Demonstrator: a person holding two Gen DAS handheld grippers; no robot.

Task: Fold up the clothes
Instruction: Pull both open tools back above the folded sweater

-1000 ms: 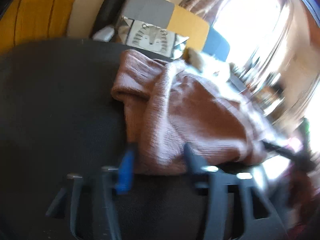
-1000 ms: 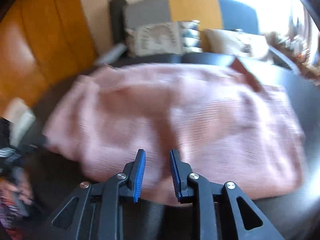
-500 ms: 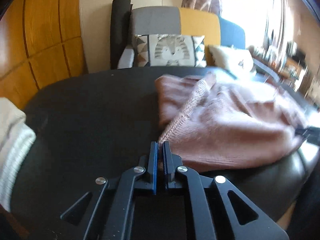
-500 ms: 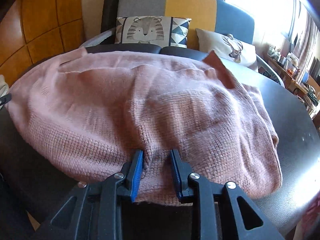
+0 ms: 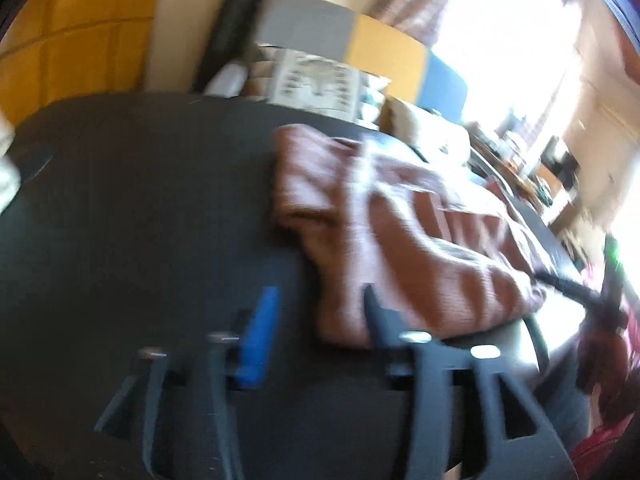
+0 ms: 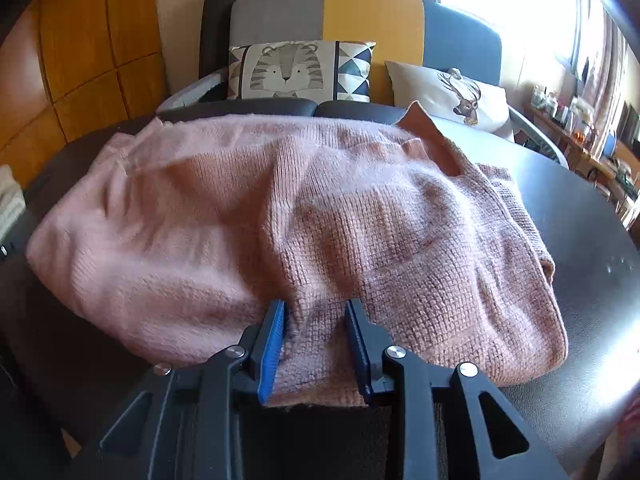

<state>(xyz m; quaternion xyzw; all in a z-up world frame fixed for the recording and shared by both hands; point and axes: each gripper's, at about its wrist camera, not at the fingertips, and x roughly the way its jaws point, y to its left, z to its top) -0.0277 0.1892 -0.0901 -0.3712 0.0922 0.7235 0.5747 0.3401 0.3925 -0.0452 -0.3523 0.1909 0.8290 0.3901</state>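
A pink knitted sweater (image 6: pixel 280 216) lies bunched and partly folded on the dark round table (image 6: pixel 580 240). My right gripper (image 6: pixel 316 340) is at its near edge, shut on a thick fold of the knit, which puckers between the two fingers. The left wrist view is blurred. In it the sweater (image 5: pixel 400 240) lies to the right of centre. My left gripper (image 5: pixel 316 320) stands wide open over the table (image 5: pixel 120 220), its right finger against the sweater's near left corner and nothing between the pads.
A sofa with a tiger cushion (image 6: pixel 286 70) and a deer cushion (image 6: pixel 452 92) stands behind the table. A white knitted cloth (image 6: pixel 10 200) lies at the table's left edge. Shelves with small items (image 6: pixel 580 128) line the bright window side on the right.
My left gripper was shut half a second ago and now stands wide open; its view has swung and tilted. The right gripper keeps its hold and has hardly moved.
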